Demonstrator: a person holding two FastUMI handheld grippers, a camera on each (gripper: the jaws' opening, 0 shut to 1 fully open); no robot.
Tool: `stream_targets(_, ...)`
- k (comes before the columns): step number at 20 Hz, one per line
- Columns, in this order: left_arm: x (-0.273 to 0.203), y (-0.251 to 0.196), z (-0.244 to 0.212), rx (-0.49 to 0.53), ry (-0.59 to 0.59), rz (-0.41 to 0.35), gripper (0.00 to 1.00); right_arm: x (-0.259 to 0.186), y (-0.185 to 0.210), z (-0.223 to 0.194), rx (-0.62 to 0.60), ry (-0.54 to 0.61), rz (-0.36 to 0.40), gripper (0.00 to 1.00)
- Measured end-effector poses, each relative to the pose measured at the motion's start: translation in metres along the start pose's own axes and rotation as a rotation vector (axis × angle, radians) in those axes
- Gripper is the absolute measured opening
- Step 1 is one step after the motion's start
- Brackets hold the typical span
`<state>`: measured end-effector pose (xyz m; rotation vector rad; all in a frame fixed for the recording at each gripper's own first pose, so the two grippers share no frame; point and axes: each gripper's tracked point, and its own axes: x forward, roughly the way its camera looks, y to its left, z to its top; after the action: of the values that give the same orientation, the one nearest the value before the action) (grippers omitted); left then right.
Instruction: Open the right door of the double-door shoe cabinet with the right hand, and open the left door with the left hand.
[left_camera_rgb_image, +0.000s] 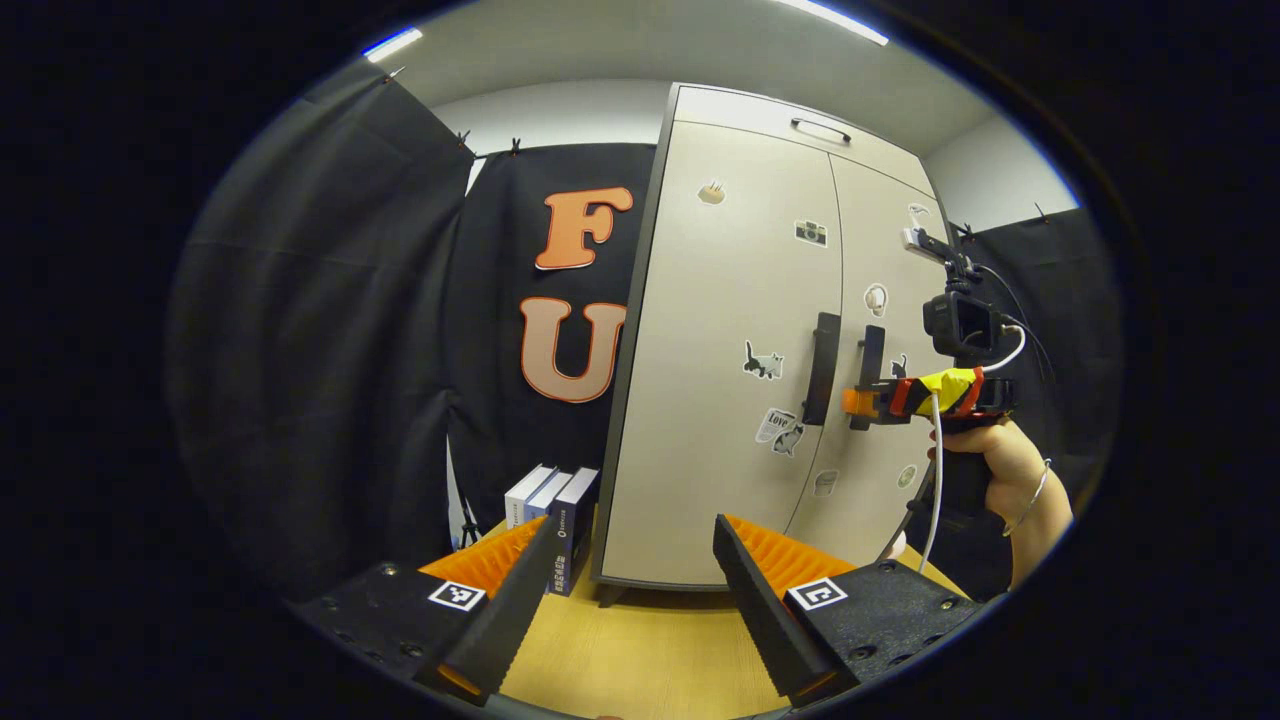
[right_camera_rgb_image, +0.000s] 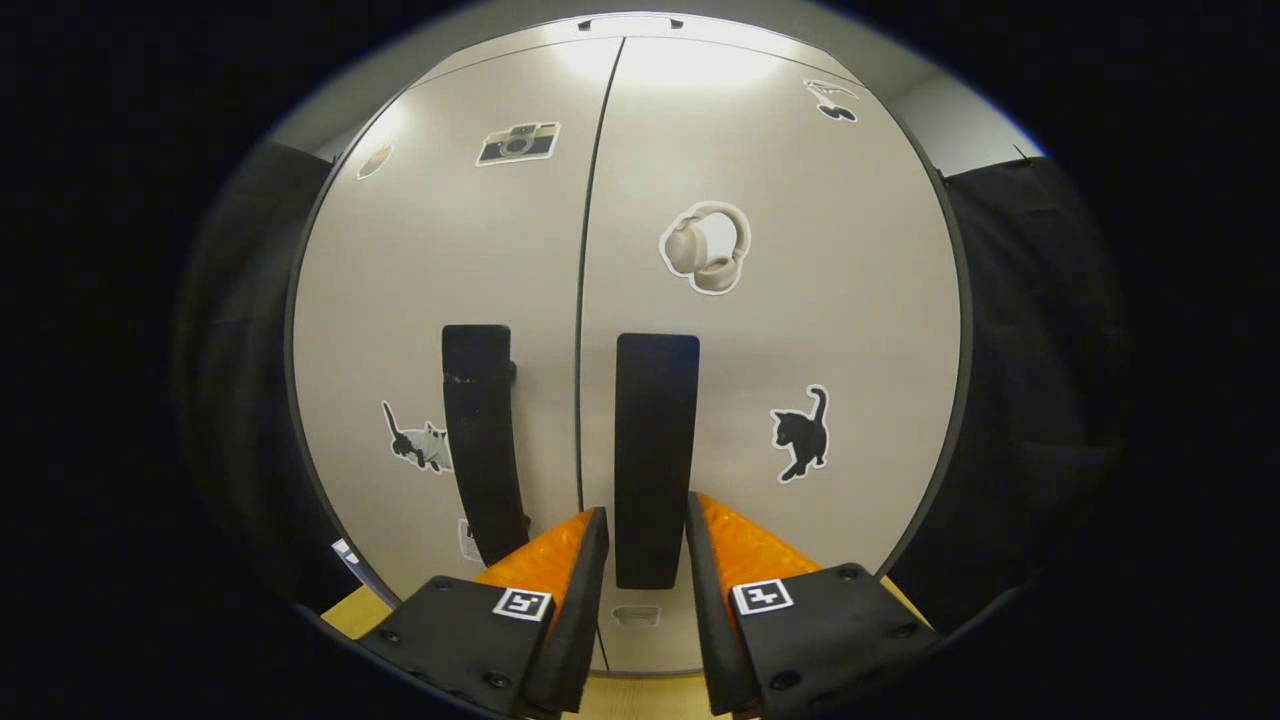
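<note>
While both doors sit flush and closed, the tall beige double-door shoe cabinet (left_camera_rgb_image: 740, 350) stands on a pale wooden table (left_camera_rgb_image: 640, 650), smooth matte panels framed by a dark edge, filling the middle of the left gripper view. Its left door (left_camera_rgb_image: 730, 330) and right door (left_camera_rgb_image: 880, 330) meet at a thin vertical seam, each carrying a flat black bar handle beside it: the left handle (left_camera_rgb_image: 822, 368) and the right handle (left_camera_rgb_image: 871, 372). Stickers dot the fronts: a camera (right_camera_rgb_image: 518, 143), headphones (right_camera_rgb_image: 706, 247), a black cat (right_camera_rgb_image: 802, 434).

Over in the right gripper view, the right gripper (right_camera_rgb_image: 645, 560) has its ridged fingers narrowly parted on either side of the right handle's lower end at 6 o'clock; whether they press it I cannot tell. From the left gripper view, a hand (left_camera_rgb_image: 1000, 465) at 3 o'clock holds that tool at the handle.

Left gripper (left_camera_rgb_image: 635, 565) hangs back at 6 o'clock, fingers spread wide, nothing between them. Three boxes (left_camera_rgb_image: 555, 510) stand upright at 7 o'clock, just beside the cabinet's foot.
</note>
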<state>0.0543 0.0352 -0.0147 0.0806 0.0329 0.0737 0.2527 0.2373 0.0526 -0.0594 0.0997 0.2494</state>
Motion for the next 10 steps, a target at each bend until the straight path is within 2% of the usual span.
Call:
stream_targets(3,0.0025,-0.0002,-0.0006,0.002,0.007,0.001,0.95,0.0078,0.0030,-0.0047,0.033,0.021,0.013,0.50)
stream_targets(4,0.0020,-0.0001,-0.0002,0.003,0.005,0.003,0.93,0.0003,0.0020,-0.0012,0.039,0.022,0.008,0.42)
stream_targets(6,0.0012,0.0009,0.0024,0.000,0.000,0.008,0.95,0.0037,0.0020,-0.0057,0.041,0.033,0.006,0.40)
stream_targets(9,-0.0048,0.0021,0.0018,0.005,0.001,0.020,0.95,0.0038,0.0008,-0.0059,0.038,0.019,-0.002,0.25)
stream_targets(10,-0.0075,0.0038,-0.0005,0.008,0.007,0.026,0.95,-0.0017,0.0002,-0.0063,0.046,0.022,-0.005,0.25)
